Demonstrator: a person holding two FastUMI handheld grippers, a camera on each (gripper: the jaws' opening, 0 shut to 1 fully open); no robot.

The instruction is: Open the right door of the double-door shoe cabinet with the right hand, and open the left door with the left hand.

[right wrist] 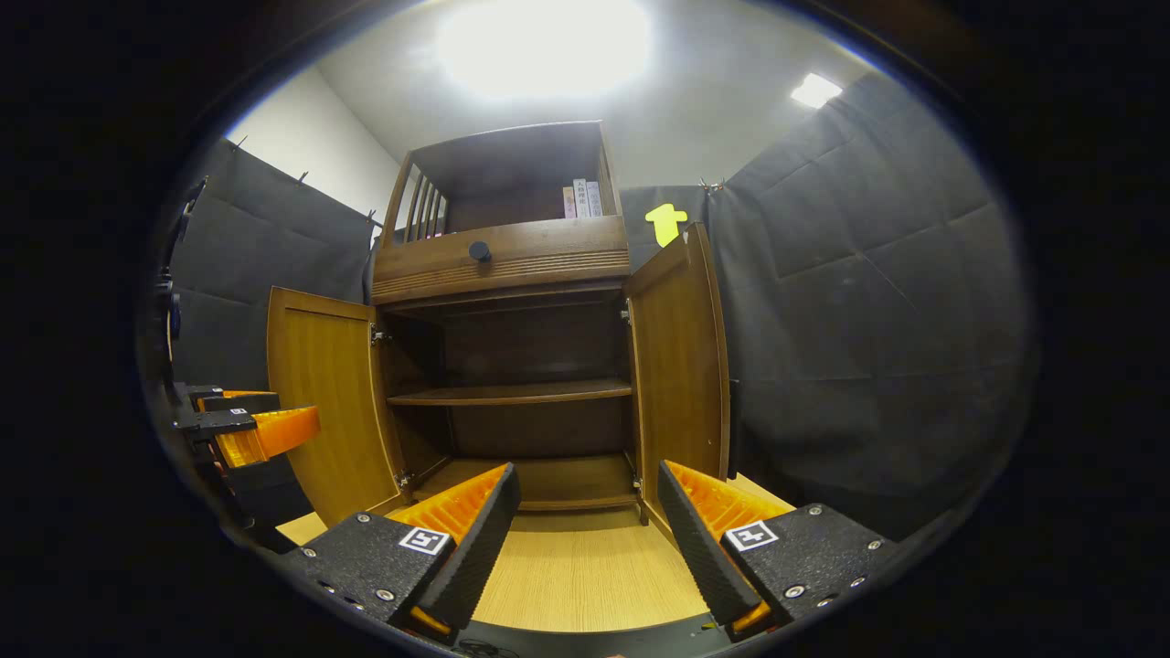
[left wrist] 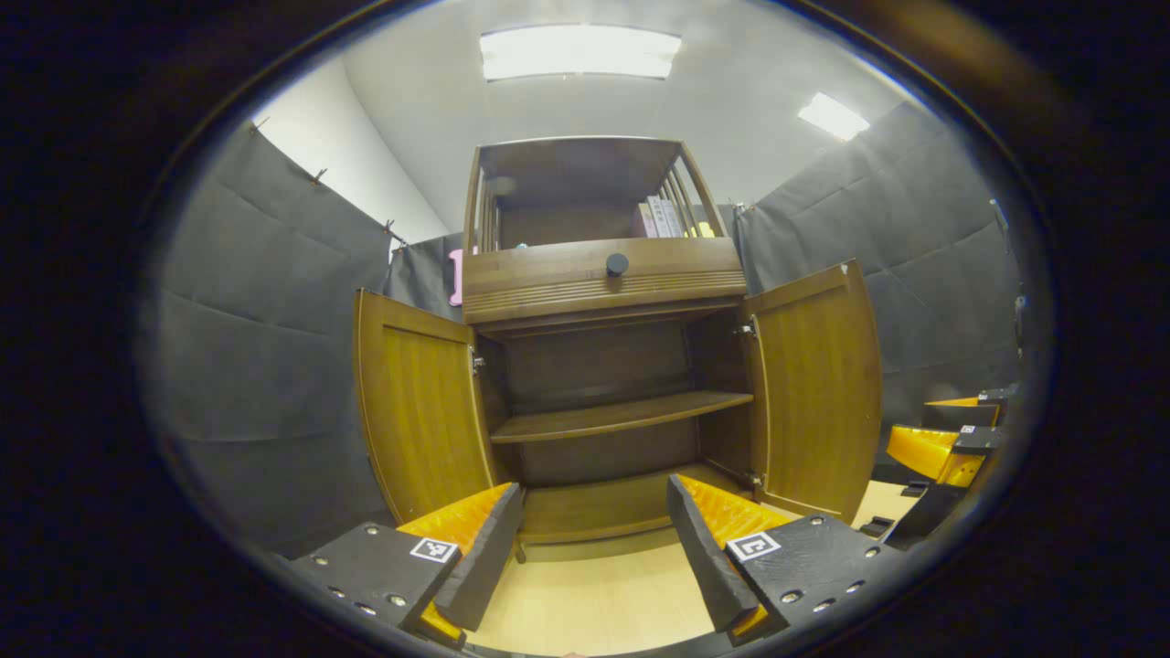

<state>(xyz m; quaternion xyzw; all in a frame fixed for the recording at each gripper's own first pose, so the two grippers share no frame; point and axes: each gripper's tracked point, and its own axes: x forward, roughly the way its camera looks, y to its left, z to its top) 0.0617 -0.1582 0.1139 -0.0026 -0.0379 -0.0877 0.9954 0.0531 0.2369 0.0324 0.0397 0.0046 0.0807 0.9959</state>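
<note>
Wooden shoe cabinet (left wrist: 603, 384) doors stand open, books (left wrist: 660, 217) half-hidden; both jaws apart, empty.

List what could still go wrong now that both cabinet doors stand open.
1. The right door and left door hang free, held by neither gripper, so either might swing back.
2. The left gripper and right gripper sit open, low in front of the cabinet; a careless pull-back could clip a door edge.
3. A hard bump might shake the books on the top shelf.
</note>
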